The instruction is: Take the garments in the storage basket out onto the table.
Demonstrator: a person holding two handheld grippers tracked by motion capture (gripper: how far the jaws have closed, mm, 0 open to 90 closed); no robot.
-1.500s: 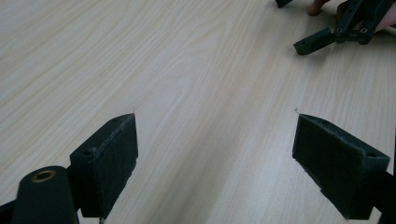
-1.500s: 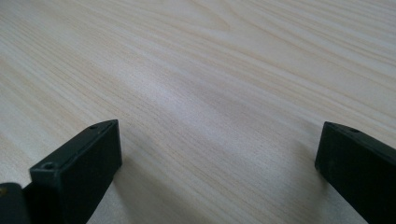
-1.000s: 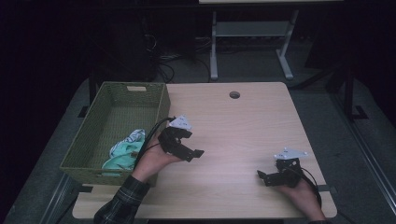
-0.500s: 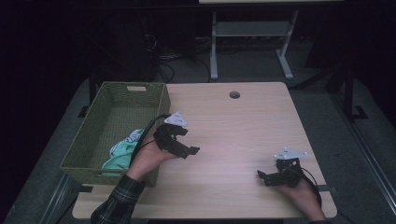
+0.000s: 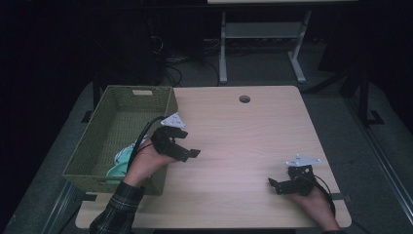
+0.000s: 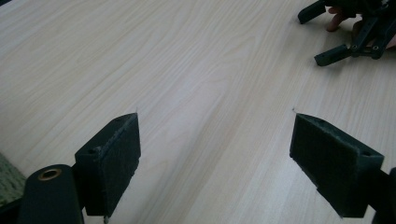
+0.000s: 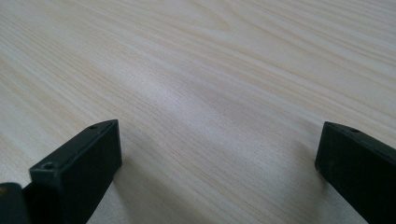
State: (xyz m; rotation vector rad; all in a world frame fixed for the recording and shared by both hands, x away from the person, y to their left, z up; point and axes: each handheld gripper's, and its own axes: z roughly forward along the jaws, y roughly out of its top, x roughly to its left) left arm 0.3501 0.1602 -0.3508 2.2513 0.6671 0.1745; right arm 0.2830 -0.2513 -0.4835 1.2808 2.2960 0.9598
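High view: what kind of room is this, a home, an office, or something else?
Probably a lab or recording studio, not a home. A bare wooden desk with a cable hole stands in a darkened room, loose cables trail on the floor behind it, and a person holds a wired tool in each hand.

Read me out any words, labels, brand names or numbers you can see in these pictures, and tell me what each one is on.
None can be read. The pale tag on the green basket is too small to tell whether it carries text. The table, left gripper and right gripper show no markings.
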